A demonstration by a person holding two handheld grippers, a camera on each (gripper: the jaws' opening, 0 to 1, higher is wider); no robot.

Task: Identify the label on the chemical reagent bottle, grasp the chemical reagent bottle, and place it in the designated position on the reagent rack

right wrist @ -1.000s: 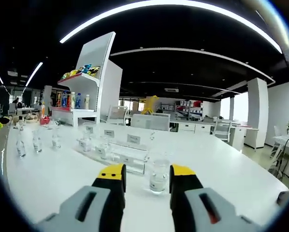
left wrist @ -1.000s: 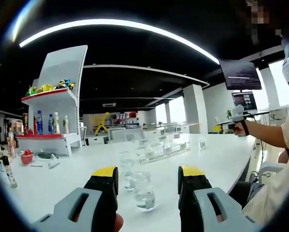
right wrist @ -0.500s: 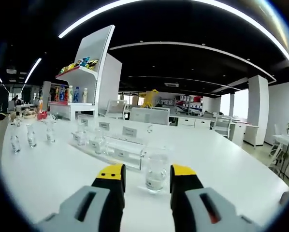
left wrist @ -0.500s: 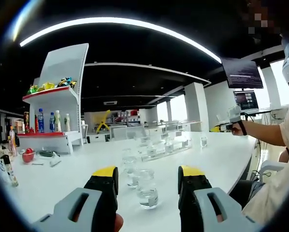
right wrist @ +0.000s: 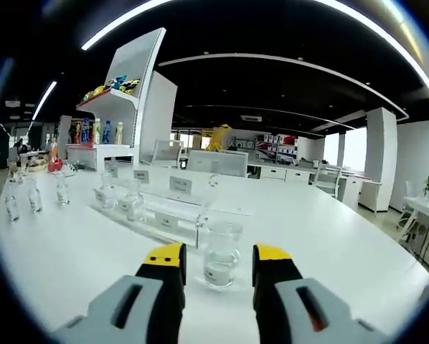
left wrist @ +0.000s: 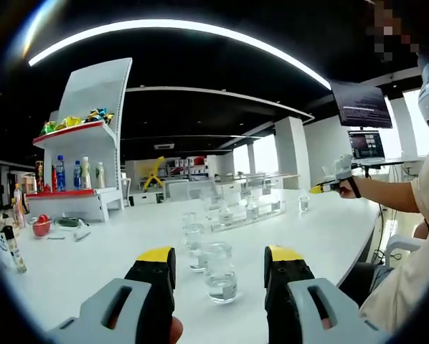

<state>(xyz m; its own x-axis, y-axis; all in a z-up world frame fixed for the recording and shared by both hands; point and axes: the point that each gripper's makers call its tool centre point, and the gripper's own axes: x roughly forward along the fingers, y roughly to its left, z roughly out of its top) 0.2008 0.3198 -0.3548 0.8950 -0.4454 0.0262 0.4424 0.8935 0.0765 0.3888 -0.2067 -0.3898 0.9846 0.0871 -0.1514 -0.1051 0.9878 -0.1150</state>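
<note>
My right hand-held gripper [right wrist: 218, 266] has closed in on the clear reagent bottle [right wrist: 220, 254] before the rack [right wrist: 164, 212]; jaws open, empty, flanking it, so grasping comes next

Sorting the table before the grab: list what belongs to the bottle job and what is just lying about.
Job:
- clear bottle ahead of the right gripper
- clear bottle ahead of the left gripper
- clear rack

Lying about:
- shelf unit
- drink bottles
- red bowl
- monitor
</note>
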